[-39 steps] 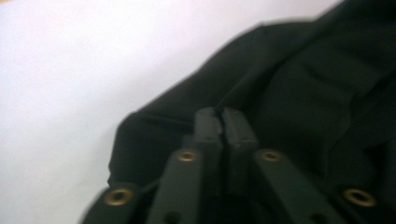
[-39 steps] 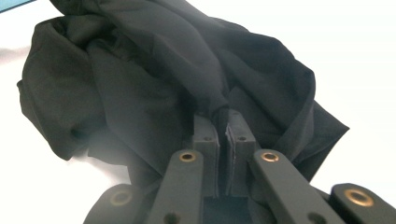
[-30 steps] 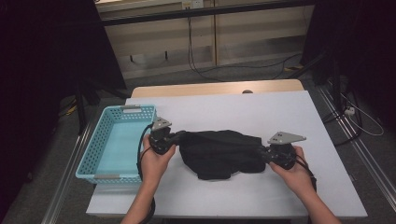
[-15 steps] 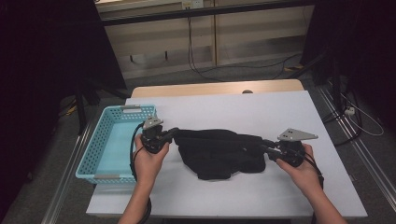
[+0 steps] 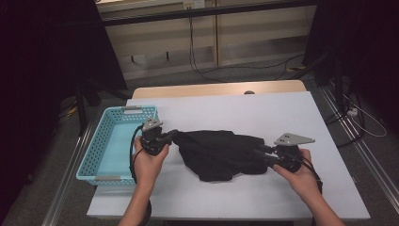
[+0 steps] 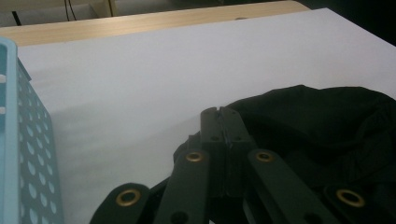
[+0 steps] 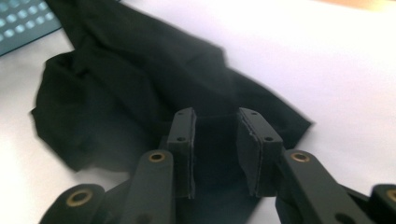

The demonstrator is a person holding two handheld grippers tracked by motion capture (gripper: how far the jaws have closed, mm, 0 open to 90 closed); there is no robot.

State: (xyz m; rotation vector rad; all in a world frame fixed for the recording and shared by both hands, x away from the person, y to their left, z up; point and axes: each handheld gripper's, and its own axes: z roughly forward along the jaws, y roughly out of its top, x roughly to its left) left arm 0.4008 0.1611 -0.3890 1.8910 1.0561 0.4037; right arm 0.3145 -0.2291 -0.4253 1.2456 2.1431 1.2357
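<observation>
Right now the left tongs (image 6: 221, 114) sit with their jaws pressed together, and in the left gripper view a fold of the black garment (image 5: 221, 153) appears to be pinched at their tips, so that end looks held. The right tongs (image 7: 215, 140) are different: their jaws have just been opening and now stand part-way apart, with dark cloth lying between the pads (image 7: 184, 140) but not squeezed by them, so that end looks let go. From the high view the left tongs (image 5: 169, 136) are at the garment's left edge and the right tongs (image 5: 261, 153) at its right edge, the cloth lying rumpled across the middle of the white table (image 5: 263, 108). Just left of it stands the light blue basket (image 5: 101, 165), with nothing visible inside.

Judging by this, the step in hand is handling the garment on the table, probably folding or gathering it, with the right side being released. The next move likely calls for the right tongs to pick a fresh hold on the cloth while the left keeps its end pinned
</observation>
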